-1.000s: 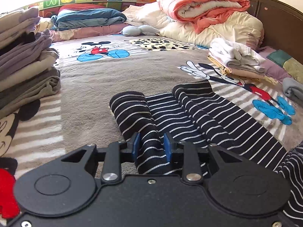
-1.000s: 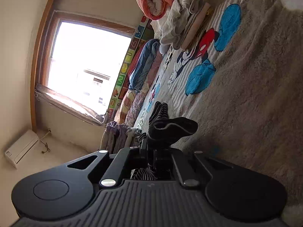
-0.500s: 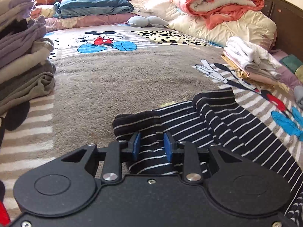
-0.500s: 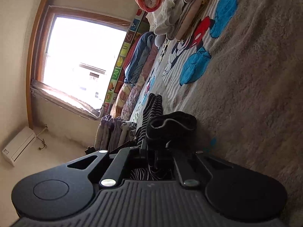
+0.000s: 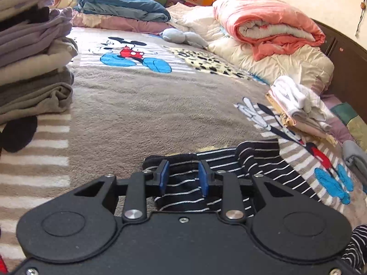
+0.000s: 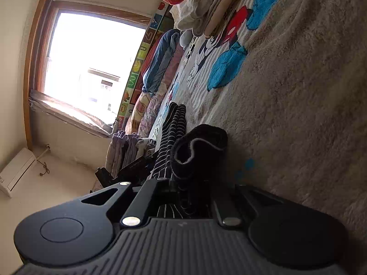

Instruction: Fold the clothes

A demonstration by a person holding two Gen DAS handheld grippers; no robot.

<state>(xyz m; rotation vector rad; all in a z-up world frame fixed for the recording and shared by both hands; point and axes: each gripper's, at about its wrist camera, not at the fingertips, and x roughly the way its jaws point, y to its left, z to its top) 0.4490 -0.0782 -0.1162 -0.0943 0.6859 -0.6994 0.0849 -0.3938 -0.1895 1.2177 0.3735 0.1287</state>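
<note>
One big bed (image 5: pixel 344 52), covered by a fuzzy brown blanket (image 5: pixel 142 105) with cartoon mice on it. At the far end, a fat orange quilt (image 5: pixel 270 23) rolled up on pale bedding. On the left side, a tall stack of folded clothes (image 5: pixel 34 68). On the right side, a small white pile (image 5: pixel 296 105), also folded.

Close to the near edge of the bed, flat on the blanket, a black striped piece of clothing (image 5: pixel 259 162) with thin white lines. Partly doubled over, with two long rolled ridges side by side.

Left gripper (image 5: pixel 183 178) low over the near end, blue fingers (image 5: pixel 164 176) pressed on a thick fold of it from both sides. Right gripper (image 6: pixel 190 183) tipped on its side, squeezed on another bunch of the same cloth, with a dark floppy loop sticking out in front. Fingertips there hidden by the cloth.

Soft, light and bendy, probably a bit stretchy. No shape of its own, so likely to sag and droop between the two holds. Not slippery, not easy to break. Best held near edges or corners, far apart, to keep it straight.
</note>
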